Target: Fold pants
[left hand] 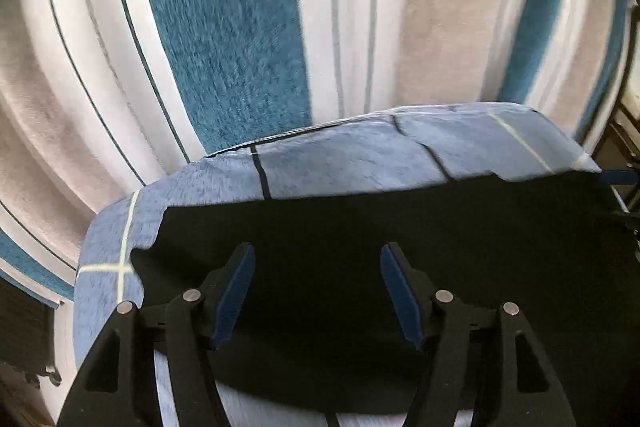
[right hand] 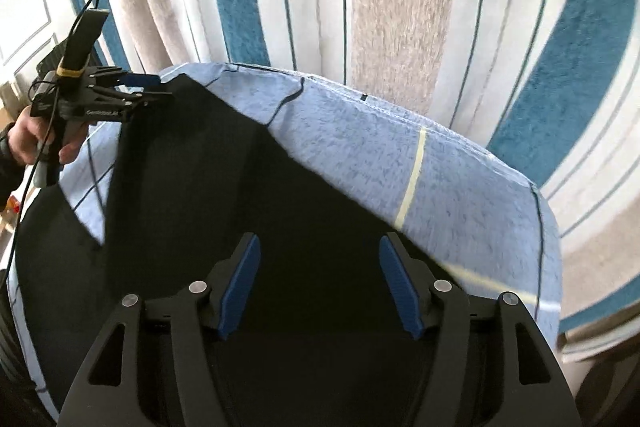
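On blue cushion (right hand: 400,163), black pants (right hand: 224,187)

Left gripper (left hand: 318,291), right gripper (right hand: 319,283) agape, empty.

pants (right hand: 192,195) lie on the cushion (right hand: 360,155); striped rug (right hand: 400,7) beyond and beneath it.

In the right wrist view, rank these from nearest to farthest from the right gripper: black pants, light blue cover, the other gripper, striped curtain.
1. black pants: directly beneath the open right gripper.
2. light blue cover: just beyond, ahead and to the right.
3. left gripper: upper left, at the pants' far corner.
4. striped curtain: backdrop behind the cover.
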`<state>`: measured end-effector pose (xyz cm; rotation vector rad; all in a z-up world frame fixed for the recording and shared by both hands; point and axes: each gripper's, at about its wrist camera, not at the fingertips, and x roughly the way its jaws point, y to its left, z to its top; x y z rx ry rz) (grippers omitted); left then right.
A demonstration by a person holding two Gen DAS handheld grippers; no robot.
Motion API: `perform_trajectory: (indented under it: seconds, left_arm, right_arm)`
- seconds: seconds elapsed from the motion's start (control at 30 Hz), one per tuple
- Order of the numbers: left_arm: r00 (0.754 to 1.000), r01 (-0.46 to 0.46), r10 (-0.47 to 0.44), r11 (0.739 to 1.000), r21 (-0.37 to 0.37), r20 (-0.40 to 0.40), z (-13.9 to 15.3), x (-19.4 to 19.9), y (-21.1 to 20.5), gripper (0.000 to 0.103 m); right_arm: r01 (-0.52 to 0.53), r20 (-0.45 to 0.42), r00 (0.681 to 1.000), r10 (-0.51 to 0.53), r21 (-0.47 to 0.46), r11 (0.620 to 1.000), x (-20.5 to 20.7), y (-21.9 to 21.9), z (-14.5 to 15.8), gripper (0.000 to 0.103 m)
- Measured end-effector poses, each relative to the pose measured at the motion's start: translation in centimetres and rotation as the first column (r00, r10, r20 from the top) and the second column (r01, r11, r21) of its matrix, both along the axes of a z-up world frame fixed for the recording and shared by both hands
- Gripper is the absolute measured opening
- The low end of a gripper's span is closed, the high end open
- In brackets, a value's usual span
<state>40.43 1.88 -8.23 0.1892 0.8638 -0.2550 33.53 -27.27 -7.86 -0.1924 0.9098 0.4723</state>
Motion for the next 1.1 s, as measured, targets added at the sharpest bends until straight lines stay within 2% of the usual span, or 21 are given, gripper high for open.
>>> perform_trajectory:
  seconds: [0.1, 0.2, 0.33, 0.4, 0.47, 0.5, 0.53, 0.57, 0.6, 0.67, 0.73, 0.77, 0.9, 1.03, 1.1]
  left_arm:
    - [1.0, 0.012, -0.012, 1.0, 0.006, -0.011, -0.8, 2.1, -0.5, 0.068]
    - [0.997, 0.076, -0.076, 0.997, 0.029, -0.017, -1.5, 3.1, -1.8, 0.071]
    - [0.992, 0.094, -0.088, 0.993, 0.067, -0.093, -4.1, 4.5, -2.7, 0.074]
    - [0.994, 0.082, -0.077, 0.994, 0.069, -0.072, -4.5, 4.4, -2.6, 0.08]
    - [0.995, 0.069, -0.064, 0.996, 0.062, -0.08, -4.8, 4.4, -2.6, 0.078]
    - [0.994, 0.073, -0.068, 0.995, 0.064, -0.08, -4.8, 4.4, -2.8, 0.072]
    - [0.993, 0.088, -0.082, 0.994, 0.066, -0.081, -4.8, 4.1, -3.0, 0.065]
    - [0.991, 0.109, -0.103, 0.992, 0.065, -0.082, -4.6, 3.9, -3.5, 0.05]
    - [0.99, 0.123, -0.117, 0.99, 0.074, -0.079, -4.5, 3.6, -4.0, 0.03]
    - [0.987, 0.155, -0.147, 0.982, 0.111, -0.07, -4.3, 2.9, -5.5, 0.005]
    - [0.989, 0.149, -0.144, 0.974, 0.17, -0.042, -4.4, 2.5, -6.6, 0.004]
    - [0.99, 0.141, -0.138, 0.974, 0.174, -0.032, -4.2, 2.4, -6.7, 0.003]
    - [0.996, 0.088, -0.09, 0.992, 0.094, 0.012, -1.5, 1.2, -5.4, 0.002]
    - [0.996, 0.056, -0.057, 0.998, 0.013, 0.072, 2.1, -1.5, -3.2, 0.002]
    - [0.994, 0.043, -0.04, 0.999, -0.024, 0.106, 4.1, -3.8, -1.9, 0.002]
  right_arm:
    - [-0.034, -0.042, 0.999, 0.033, -0.021, 0.999, 2.2, 0.1, -1.4, 0.063]
    - [-0.068, -0.096, 0.993, 0.064, -0.037, 0.997, 3.3, 0.3, -3.0, 0.063]
    - [-0.082, -0.091, 0.993, 0.077, -0.058, 0.995, 3.6, 0.4, -3.7, 0.064]
    - [-0.072, -0.104, 0.992, 0.065, -0.059, 0.996, 3.7, 0.5, -3.6, 0.063]
    - [-0.071, -0.088, 0.994, 0.064, -0.084, 0.994, 3.9, 1.0, -3.5, 0.044]
    - [-0.071, -0.075, 0.995, 0.064, -0.094, 0.993, 3.7, 1.1, -3.3, 0.02]
    - [-0.071, -0.069, 0.996, 0.065, -0.094, 0.993, 3.5, 1.3, -2.9, 0.01]
    - [-0.071, -0.062, 0.996, 0.065, -0.101, 0.992, 3.4, 1.5, -2.8, 0.009]
    - [-0.074, -0.051, 0.996, 0.068, -0.113, 0.991, 3.0, 1.8, -2.5, 0.007]
    - [-0.074, -0.032, 0.997, 0.071, -0.126, 0.989, 2.6, 2.2, -2.0, 0.006]
    - [-0.073, -0.005, 0.997, 0.073, -0.125, 0.989, 1.7, 2.4, -0.8, 0.006]
    - [-0.07, 0.009, 0.997, 0.072, -0.12, 0.99, 1.2, 2.2, -0.2, 0.006]
    - [-0.058, 0.069, 0.996, 0.064, -0.087, 0.995, -1.1, 1.8, 2.9, 0.006]
    - [-0.075, 0.138, 0.987, 0.082, -0.058, 0.996, -5.5, 2.3, 6.0, 0.006]
    - [-0.094, 0.174, 0.98, 0.099, -0.035, 0.995, -9.0, 2.8, 7.5, 0.006]
